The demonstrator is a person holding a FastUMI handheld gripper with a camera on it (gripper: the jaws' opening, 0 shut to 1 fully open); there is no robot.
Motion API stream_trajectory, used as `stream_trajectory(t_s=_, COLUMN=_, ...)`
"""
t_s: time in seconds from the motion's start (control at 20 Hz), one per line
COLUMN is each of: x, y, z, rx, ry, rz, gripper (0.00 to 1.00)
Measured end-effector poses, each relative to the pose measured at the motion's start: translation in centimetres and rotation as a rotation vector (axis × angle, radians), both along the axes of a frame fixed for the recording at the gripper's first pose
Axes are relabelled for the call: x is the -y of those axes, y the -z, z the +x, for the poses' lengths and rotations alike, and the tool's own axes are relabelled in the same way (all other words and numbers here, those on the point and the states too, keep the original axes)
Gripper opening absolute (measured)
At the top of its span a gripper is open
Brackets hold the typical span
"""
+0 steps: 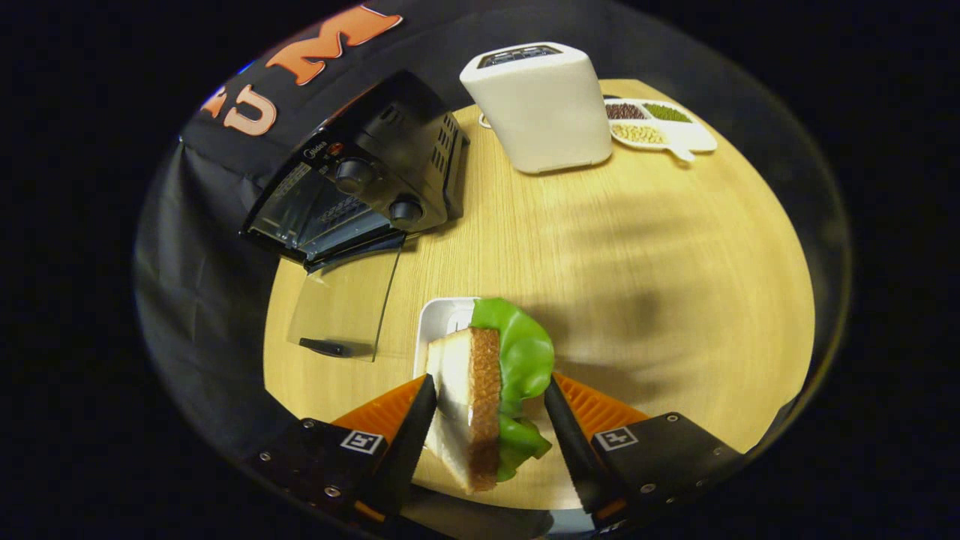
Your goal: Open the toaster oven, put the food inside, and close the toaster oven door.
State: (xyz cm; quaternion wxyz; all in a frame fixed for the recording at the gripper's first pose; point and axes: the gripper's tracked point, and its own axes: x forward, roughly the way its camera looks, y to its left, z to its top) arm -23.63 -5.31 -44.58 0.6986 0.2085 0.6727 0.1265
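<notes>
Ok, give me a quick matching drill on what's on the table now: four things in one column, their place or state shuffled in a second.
Things:
1. sandwich
2. toaster oven door
3. white appliance
4. divided dish

Place or state:
A. folded down open on the table
B. holds beans, beside the white appliance
C. between the fingers of the gripper
D. upright, beyond the toaster oven

Pairs: 1-C, 2-A, 3-D, 4-B

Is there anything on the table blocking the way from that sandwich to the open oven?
Nothing visible does. The hand-held gripper holds the sandwich between its fingers above the white plate. Bare table lies between it and the toaster oven, whose glass door is folded down open.
</notes>
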Motion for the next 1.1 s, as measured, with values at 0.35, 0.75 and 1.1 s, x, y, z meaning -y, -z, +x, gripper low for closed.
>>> stream_trajectory(t_s=0.35, x=-0.7, y=-2.3, z=1.2, rx=0.027, ry=0.084, rz=0.043, gripper=0.39)
stream_trajectory(t_s=0.75, x=-3.5, y=-6.7, z=3.3, rx=0.099, ry=0.166, rz=0.056, gripper=0.36)
stream_trajectory(t_s=1.1, x=-9.1, y=-9.7, z=6.6, rx=0.169, ry=0.259, rz=0.142, gripper=0.36)
